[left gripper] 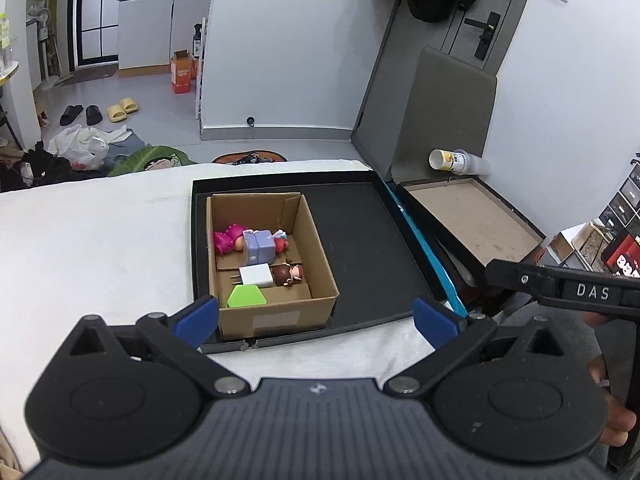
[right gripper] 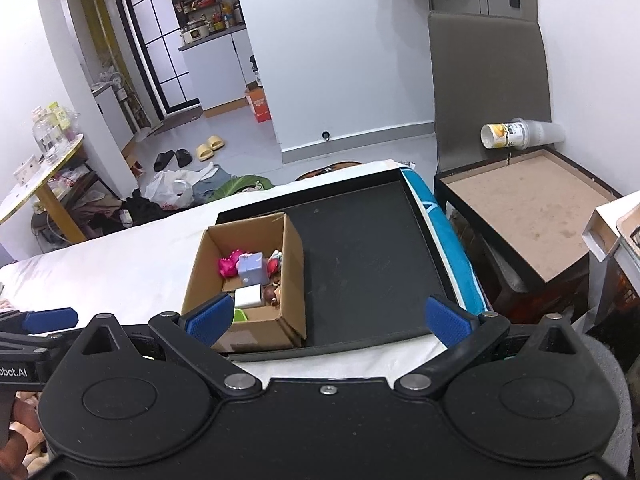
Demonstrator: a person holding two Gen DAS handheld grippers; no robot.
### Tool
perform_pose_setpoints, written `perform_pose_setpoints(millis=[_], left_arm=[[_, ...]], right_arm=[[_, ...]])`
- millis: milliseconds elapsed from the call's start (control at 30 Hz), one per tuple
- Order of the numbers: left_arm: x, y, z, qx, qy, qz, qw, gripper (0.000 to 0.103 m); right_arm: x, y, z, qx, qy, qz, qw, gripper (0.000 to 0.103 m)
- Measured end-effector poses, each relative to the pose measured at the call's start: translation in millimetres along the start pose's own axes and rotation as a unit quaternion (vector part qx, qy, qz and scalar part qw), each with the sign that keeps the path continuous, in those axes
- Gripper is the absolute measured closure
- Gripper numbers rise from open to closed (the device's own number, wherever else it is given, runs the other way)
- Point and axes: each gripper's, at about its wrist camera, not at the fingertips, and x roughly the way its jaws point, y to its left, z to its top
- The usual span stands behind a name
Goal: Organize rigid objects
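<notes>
From the left wrist, the left hand-held gripper [left gripper: 316,320] is spread wide with nothing between its blue pads. Ahead, an open cardboard box [left gripper: 312,236] sits in the left part of a black tray [left gripper: 372,240]. It holds a pink figurine [left gripper: 225,240], a lilac cube [left gripper: 260,250], a white charger [left gripper: 256,275], a brown-haired doll [left gripper: 289,274] and a green plug [left gripper: 246,296].

From the right wrist, the right hand-held gripper [right gripper: 328,318] is likewise released and empty, and the same box [right gripper: 294,252] shows the toys inside.

your 2 grippers, left gripper [left gripper: 316,322] and right gripper [right gripper: 328,320], are matte black with blue ribbed pads [left gripper: 196,320], silver pivot screws and white lettering.
</notes>
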Motion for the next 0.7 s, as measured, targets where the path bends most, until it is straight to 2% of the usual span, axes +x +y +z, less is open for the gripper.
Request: perform_pose_setpoints(millis=[400, 700], left_arm=[[-2.9, 1.2, -0.2, -0.001, 0.003, 0.006, 1.0000, 0.000], [-14.5, -5.0, 3.3, 0.018, -0.007, 0.011, 0.9998, 0.000]], right_arm=[[-3.0, 2.8, -6.3, -0.001, 0.012, -0.005, 1.000, 0.000], [-7.1, 4.2, -5.8, -0.004, 0.009, -0.003, 1.000, 0.000]])
